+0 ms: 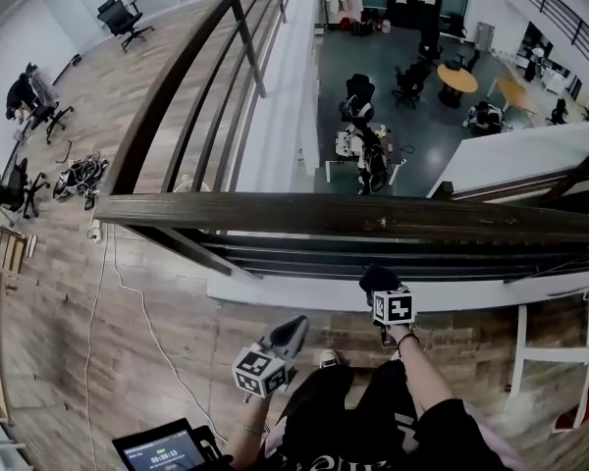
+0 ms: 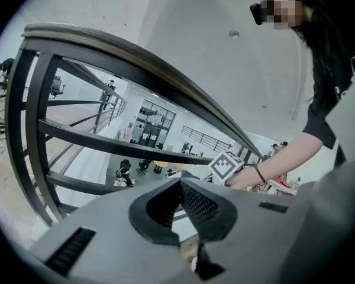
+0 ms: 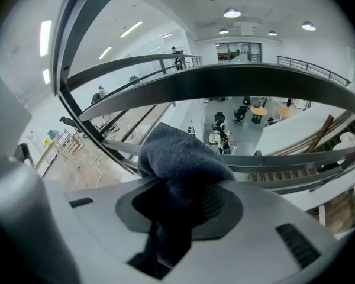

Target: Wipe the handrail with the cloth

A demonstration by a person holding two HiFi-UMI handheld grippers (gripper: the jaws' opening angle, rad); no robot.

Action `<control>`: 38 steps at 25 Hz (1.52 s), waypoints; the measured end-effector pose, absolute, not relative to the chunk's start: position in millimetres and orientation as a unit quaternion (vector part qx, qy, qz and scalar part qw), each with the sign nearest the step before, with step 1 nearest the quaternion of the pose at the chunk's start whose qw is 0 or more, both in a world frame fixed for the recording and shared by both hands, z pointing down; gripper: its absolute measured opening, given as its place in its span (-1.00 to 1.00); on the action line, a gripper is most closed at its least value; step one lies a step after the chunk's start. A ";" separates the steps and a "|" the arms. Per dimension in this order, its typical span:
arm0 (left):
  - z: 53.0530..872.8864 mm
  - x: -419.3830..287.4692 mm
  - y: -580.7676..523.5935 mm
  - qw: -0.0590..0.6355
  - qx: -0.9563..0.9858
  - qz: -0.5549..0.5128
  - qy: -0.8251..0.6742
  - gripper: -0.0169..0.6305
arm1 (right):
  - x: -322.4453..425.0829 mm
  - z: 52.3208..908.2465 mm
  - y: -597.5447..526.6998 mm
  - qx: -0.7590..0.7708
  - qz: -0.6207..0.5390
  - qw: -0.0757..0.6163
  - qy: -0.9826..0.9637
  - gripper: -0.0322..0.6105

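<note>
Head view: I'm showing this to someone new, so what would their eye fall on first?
The dark wooden handrail running across the middle, with an open office floor far below beyond it. On the near side of the rail, the right gripper is shut on a blue-grey cloth, while the left gripper is shut and empty.

Bunched dark cloth [image 3: 183,158] held near the long, level brown handrail [image 1: 353,216].

Both forearms reach forward, the left tool [image 1: 297,329] lower with jaws together, the right tool [image 1: 379,283] clamped on the cloth [image 3: 180,158].
</note>
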State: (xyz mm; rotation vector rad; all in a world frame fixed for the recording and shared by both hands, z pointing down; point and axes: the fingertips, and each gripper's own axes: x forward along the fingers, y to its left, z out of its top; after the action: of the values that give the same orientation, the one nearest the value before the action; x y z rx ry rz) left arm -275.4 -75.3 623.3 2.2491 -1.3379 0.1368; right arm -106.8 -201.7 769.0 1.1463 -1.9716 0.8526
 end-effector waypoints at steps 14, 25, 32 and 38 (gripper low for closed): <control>683.2 -317.9 -28.8 0.298 0.810 0.069 -0.501 -0.95 | -310.0 805.5 -226.7 0.337 0.255 0.374 -0.826 -0.58; 700.8 -322.6 -20.0 0.284 0.810 0.077 -0.507 -0.95 | -284.7 825.5 -246.5 0.344 0.226 0.415 -0.811 -0.58; 700.9 -289.3 -28.5 0.281 0.820 0.083 -0.491 -0.95 | -219.8 836.1 -254.3 0.361 0.226 0.417 -0.803 -0.58; 702.4 -239.0 -43.2 0.283 0.831 0.093 -0.469 -0.95 | -136.5 838.6 -273.7 0.395 0.237 0.413 -0.786 -0.58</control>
State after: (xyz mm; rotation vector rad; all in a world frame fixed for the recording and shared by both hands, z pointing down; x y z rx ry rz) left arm -239.0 -43.2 702.4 2.2258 -1.2564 0.2485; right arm -136.5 -273.7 838.6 0.9940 -1.9757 0.5958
